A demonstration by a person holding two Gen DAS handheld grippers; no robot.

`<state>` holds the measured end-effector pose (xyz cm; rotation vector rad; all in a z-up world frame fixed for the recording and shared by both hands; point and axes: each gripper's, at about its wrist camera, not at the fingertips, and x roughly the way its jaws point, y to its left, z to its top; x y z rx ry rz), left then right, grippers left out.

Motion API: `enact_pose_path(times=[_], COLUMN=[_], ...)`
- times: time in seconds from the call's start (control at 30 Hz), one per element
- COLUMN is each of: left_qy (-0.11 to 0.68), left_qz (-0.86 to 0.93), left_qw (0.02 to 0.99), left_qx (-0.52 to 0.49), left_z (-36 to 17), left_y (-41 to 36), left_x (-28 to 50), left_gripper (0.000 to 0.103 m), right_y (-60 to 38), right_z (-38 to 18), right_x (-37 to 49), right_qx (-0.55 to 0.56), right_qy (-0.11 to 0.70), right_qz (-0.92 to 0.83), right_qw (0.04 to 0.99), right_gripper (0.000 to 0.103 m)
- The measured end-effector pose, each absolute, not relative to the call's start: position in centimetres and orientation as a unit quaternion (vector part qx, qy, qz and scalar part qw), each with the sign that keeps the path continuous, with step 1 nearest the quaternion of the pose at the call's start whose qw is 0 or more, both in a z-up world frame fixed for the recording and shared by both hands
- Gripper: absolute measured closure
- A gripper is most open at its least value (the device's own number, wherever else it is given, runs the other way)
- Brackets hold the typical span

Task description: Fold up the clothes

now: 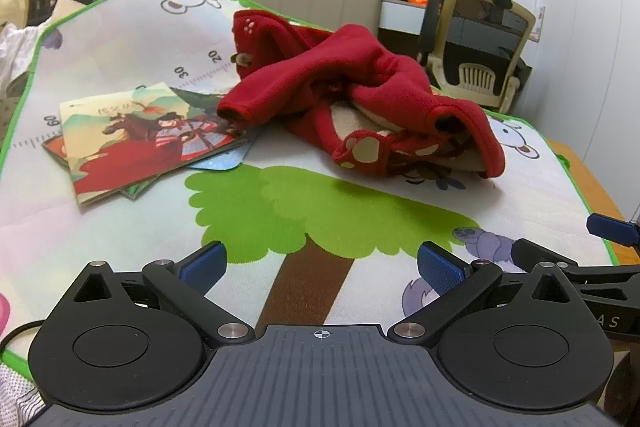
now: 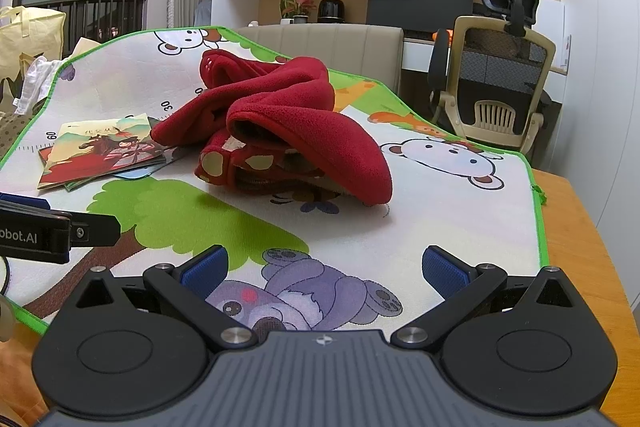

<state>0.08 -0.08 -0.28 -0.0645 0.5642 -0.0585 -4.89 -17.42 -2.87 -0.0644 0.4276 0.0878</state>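
On the cartoon play mat (image 1: 120,39), picture books (image 1: 148,135) lie at the left, touching the crumpled red fleece garment (image 1: 360,75) heaped at the mat's middle. Nearer than the garment, the left gripper (image 1: 320,269) and right gripper (image 2: 325,271) hover with jaws spread wide, holding nothing.

Garment (image 1: 340,79): red fleece, cream spots at cuff. Mat (image 1: 280,207): white, green-edged, cartoon tree and bears. Table (image 2: 580,227): orange-brown wood.
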Motion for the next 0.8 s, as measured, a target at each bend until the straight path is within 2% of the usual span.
enact_pose_path(times=[0.47,0.67,0.8], left_qy=[0.296,0.284,0.276], left_qz=[-0.019,-0.019,-0.046], left_qw=[0.954,0.959,0.960], left_qx=[-0.033,-0.001,0.011], left_z=[-0.9,-0.2,0.8], left_y=[0.7,1.6,1.8], left_x=[1.2,3.5,5.1], left_gripper=[0.000,0.000,0.000], right_y=[-17.5,-17.0,-15.3], right_z=[-3.1,-0.6,0.1], right_x=[-4.4,-1.8,3.2], right_qx=[-0.057,-0.171,-0.257], right_qy=[0.210,0.150,0.127], right_qz=[0.040,0.039,0.053], right_qw=[0.975,0.973,0.957], right_gripper=[0.000,0.000,0.000])
